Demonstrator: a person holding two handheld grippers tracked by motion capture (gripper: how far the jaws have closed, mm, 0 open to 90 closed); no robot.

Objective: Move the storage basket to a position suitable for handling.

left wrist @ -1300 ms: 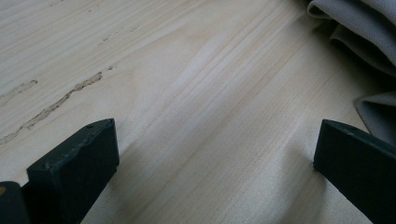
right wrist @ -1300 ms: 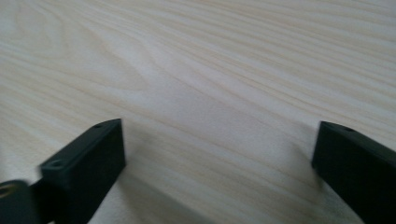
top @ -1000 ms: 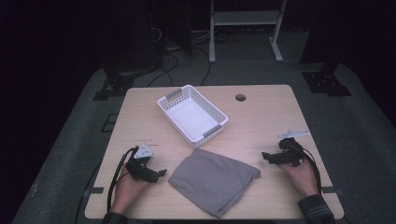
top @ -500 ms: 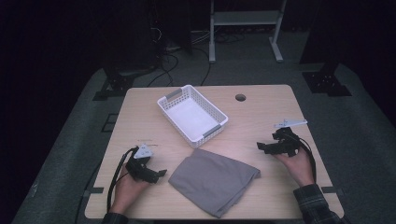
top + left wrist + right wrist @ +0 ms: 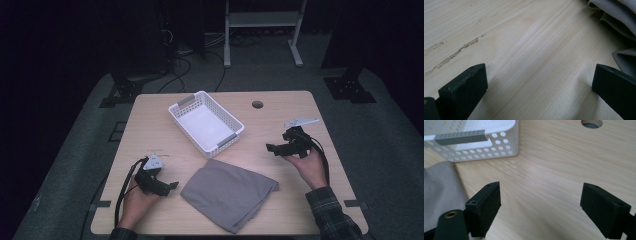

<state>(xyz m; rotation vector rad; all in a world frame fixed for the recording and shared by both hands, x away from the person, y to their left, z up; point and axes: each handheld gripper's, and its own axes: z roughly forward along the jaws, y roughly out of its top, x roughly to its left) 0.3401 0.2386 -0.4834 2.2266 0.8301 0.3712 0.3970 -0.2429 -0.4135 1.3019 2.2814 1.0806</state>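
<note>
Looks like a dark lab room: bare wooden table [image 5: 165,135], grey carpet [image 5: 380,130], cables [image 5: 185,52], black stands [image 5: 350,85] all around.

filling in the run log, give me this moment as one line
left gripper: open, on table beside grey cloth | right gripper: open, holding nothing, right of cloth | white basket: empty, behind cloth

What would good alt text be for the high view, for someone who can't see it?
A folded grey cloth lies near the front edge of a wooden table, between a person's two hands, each holding a black tool with open jaws: the left tool beside the cloth, the right tool off to its right. An empty white basket sits behind the cloth.
</note>
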